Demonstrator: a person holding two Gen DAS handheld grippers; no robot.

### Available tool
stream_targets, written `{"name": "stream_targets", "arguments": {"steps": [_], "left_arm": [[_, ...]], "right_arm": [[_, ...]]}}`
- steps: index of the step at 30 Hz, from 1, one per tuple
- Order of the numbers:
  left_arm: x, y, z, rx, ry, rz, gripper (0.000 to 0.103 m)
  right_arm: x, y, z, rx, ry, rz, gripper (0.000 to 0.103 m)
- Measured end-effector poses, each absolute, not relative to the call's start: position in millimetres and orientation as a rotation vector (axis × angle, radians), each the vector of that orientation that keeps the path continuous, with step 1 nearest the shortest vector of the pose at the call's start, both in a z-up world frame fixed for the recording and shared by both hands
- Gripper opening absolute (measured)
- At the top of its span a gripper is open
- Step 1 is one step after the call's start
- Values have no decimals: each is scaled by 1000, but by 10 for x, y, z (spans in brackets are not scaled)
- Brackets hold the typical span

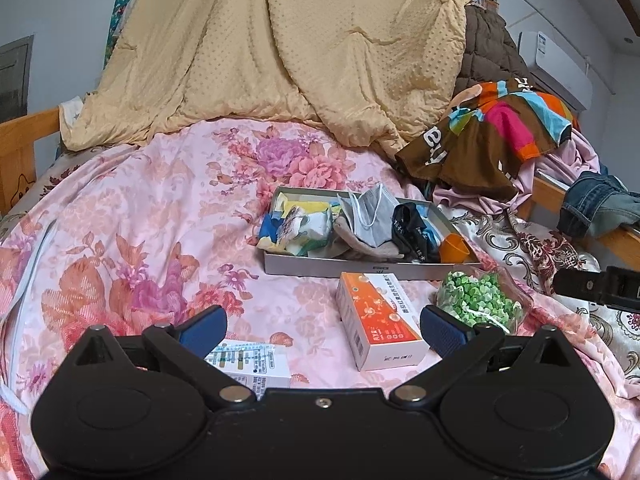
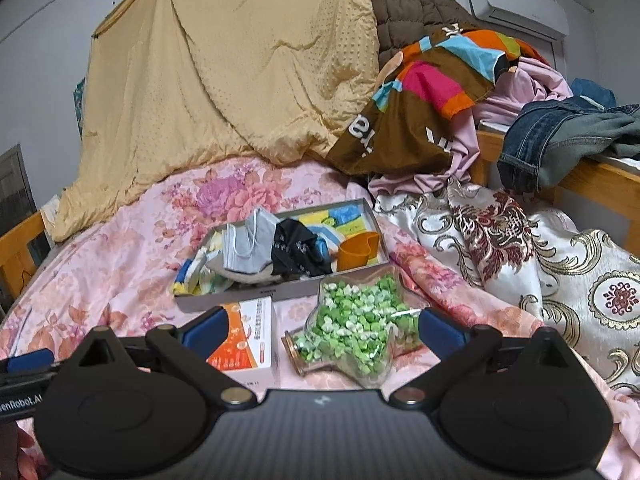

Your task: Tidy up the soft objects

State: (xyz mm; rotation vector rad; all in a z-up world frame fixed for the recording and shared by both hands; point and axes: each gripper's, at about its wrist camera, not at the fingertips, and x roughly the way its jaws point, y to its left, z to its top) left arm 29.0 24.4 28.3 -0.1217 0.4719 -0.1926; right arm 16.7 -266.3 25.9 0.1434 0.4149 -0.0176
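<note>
Both my left tongs (image 1: 323,330) and right tongs (image 2: 320,330) hang spread wide and empty. The soft things, a grey face mask (image 2: 244,246) among them, sit in the shallow grey cardboard tray (image 2: 280,292) on the bed; reaching forward I might knock the star-shaped glass jar of green paper stars (image 2: 352,330), which could roll

Pink floral bedsheet (image 1: 160,208), tan dotted quilt (image 1: 280,40), seemingly grey mask (image 1: 372,216).

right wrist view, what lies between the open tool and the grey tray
In the right wrist view, an orange-and-white box and a star-shaped jar of green bits lie on the floral sheet between the right tool and the tray.
</note>
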Motion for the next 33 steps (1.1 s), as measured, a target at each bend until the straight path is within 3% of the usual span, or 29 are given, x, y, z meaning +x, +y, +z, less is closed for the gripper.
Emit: {"name": "stream_targets", "arguments": {"steps": [33], "left_arm": [[329,202,117,-75,557,-103,102]], "right_arm": [[337,-2567,-38,63,583,-29,103]]}}
